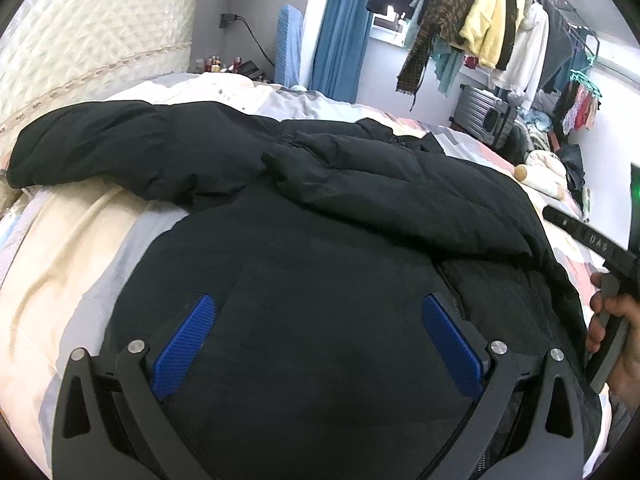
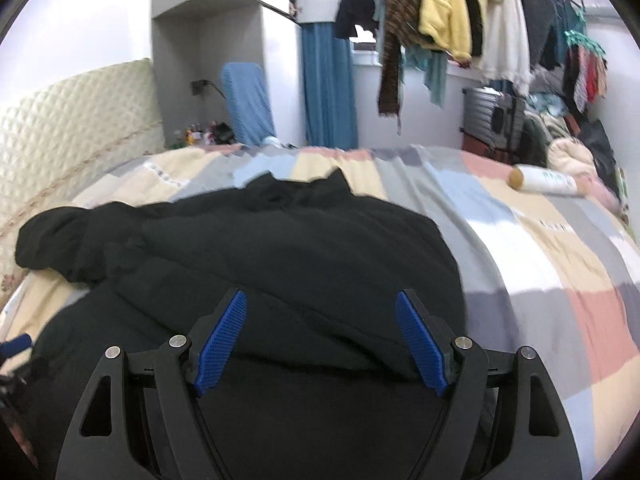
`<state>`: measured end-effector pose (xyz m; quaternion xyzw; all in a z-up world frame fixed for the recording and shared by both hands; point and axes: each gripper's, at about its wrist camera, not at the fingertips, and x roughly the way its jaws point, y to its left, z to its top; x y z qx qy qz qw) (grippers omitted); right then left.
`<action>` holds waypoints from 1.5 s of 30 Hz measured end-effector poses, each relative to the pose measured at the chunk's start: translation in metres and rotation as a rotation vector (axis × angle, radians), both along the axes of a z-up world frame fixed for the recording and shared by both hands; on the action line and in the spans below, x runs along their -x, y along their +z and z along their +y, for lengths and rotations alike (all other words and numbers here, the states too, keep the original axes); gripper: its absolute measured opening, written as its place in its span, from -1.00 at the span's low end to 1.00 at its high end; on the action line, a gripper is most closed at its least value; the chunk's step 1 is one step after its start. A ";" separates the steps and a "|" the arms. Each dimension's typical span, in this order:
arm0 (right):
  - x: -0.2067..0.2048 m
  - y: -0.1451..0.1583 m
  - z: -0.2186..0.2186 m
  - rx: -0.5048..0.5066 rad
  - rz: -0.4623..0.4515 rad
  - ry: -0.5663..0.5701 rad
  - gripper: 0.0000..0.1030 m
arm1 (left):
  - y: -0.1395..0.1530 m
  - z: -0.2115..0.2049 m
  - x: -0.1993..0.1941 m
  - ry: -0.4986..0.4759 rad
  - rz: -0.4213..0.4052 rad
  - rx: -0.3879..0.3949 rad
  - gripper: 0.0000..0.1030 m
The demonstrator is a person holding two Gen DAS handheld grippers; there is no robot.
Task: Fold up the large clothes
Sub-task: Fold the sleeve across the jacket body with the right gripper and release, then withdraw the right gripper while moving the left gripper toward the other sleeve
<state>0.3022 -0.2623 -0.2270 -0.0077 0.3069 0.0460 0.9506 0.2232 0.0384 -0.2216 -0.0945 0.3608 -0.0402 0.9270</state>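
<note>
With both the left gripper (image 1: 318,306) and right gripper (image 2: 321,304) held wide and empty, the black jacket (image 1: 340,216) is best pinched at its outstretched sleeve (image 1: 100,148) and drawn flat across.

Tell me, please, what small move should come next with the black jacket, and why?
Probably lower the left gripper and close on the hem below it: both the left and the right gripper are open, holding nothing, and the black jacket lies on the bed, sleeve already folded across.

Bed (image 2: 540,248) with patchwork cover. Black jacket (image 2: 280,248) spread flat on it, one sleeve folded across the body. White bottle (image 2: 544,180) near far edge.
</note>
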 end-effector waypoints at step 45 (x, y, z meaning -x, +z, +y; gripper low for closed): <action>-0.032 -0.069 -0.131 -0.164 0.091 -0.233 0.73 | 0.002 -0.050 0.003 -0.061 -0.019 -0.090 1.00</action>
